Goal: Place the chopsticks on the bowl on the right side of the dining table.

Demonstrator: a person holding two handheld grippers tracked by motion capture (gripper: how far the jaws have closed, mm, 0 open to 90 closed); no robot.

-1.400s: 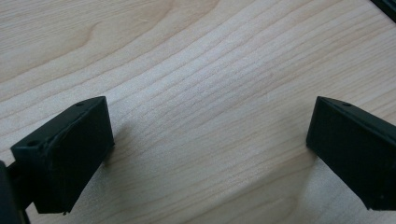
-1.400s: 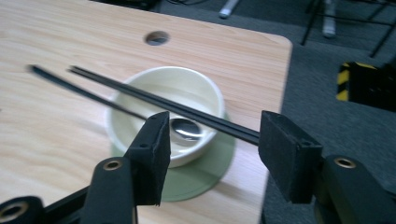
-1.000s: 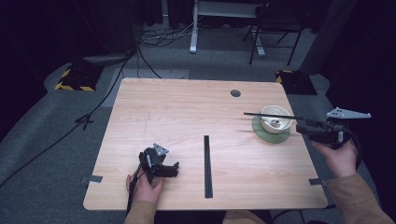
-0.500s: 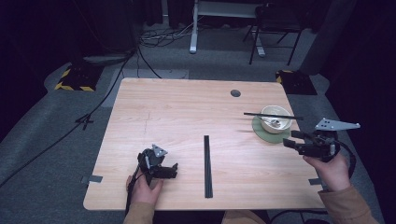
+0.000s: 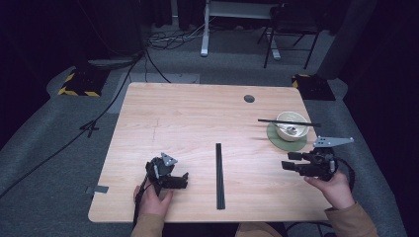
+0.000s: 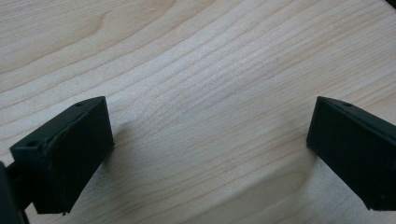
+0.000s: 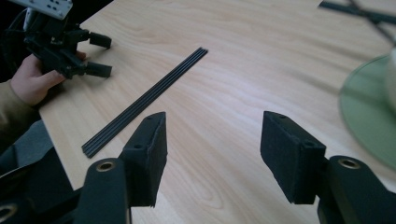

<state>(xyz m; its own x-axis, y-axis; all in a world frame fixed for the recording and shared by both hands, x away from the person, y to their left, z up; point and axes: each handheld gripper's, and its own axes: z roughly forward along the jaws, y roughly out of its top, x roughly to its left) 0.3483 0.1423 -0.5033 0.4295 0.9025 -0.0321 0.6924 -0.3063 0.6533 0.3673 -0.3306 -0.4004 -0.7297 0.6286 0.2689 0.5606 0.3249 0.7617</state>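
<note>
Resting low on the pale wooden table [image 5: 197, 118], the left gripper [image 5: 184, 180] is held near the front edge with its jaws spread wide; in the left gripper view bare wood grain is seen between the two black pads [image 6: 70, 149] and nothing is pinched. The right gripper [image 5: 291, 162] is held above the table's right side, jaws likewise spread and empty, and is pointed leftward toward the middle of the table.

A long black flat ribbed strip [image 5: 219, 175] is seen lying flat on the wood between the two grippers, running from the table's middle toward the front edge. In the right gripper view this strip [image 7: 149, 98] lies ahead and to the left of the open jaws, well apart from them, with the left gripper [image 7: 95, 56] beyond it.

At the right rear, a small white bowl [image 5: 291, 131] is set on a round green plate [image 5: 276, 140], and a thin black stick [image 5: 289, 122] is laid across the bowl's rim.

Progress is judged as early: the strip is untouched and still flat on the table, and no grip has been made. The approach by the right gripper appears to be the step in hand; closing in, gripping and lifting are judged as still to be done.
</note>
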